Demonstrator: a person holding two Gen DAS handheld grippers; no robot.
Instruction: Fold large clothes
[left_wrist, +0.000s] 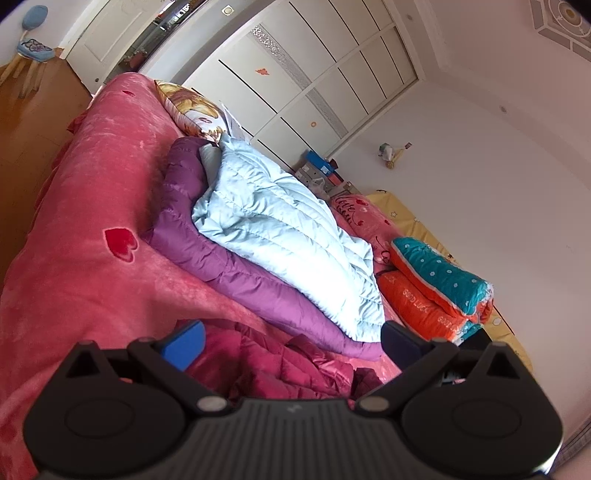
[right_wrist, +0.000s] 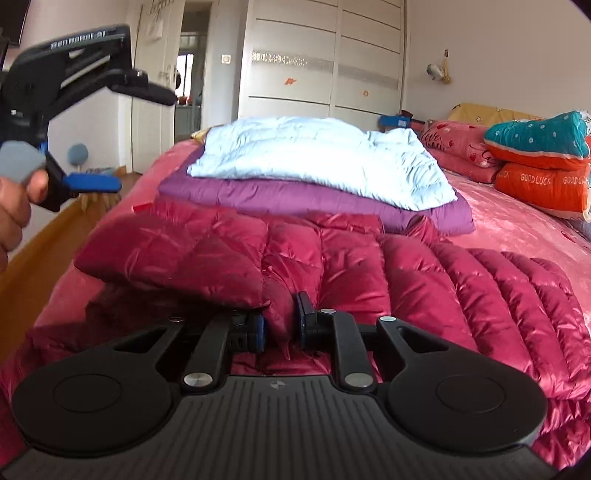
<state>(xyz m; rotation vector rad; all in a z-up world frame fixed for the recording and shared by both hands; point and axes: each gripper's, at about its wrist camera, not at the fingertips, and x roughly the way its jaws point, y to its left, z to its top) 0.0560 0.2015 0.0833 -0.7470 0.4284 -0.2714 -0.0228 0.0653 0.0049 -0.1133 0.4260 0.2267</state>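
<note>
While a pinch of glossy crimson fabric is clamped between its blue pads, the right gripper (right_wrist: 279, 325) is held low over the dark red down jacket (right_wrist: 369, 266), its jaws drawn nearly together on a raised fold of the cloth. The jacket is spread ahead of and to both sides of this gripper across the pink bedspread (right_wrist: 517, 218), with one quilted part folded over and lying ahead and to the left of the jaws.

Up and to the left of the right gripper, the left gripper (right_wrist: 133, 136) is seen in the air, clear of the bedding, its jaws spread wide with nothing between them; it is held by a hand (right_wrist: 14, 210) at the left edge. In the left wrist view the same left gripper (left_wrist: 291, 343) is shown released, and part of the red jacket (left_wrist: 273, 365) is seen below and between its fingers, not touched by them.

Beyond the jacket, farther from both grippers, a purple padded coat (right_wrist: 314, 199) is laid flat, and a pale blue quilted coat (right_wrist: 317, 155) is laid on top of it. To the right of these, well apart from the grippers, a stack of orange and teal folded bedding (right_wrist: 543, 166) is set beside a pink pillow (right_wrist: 458, 144). Behind everything, a white wardrobe (right_wrist: 325, 55) is seen against the far wall.
</note>
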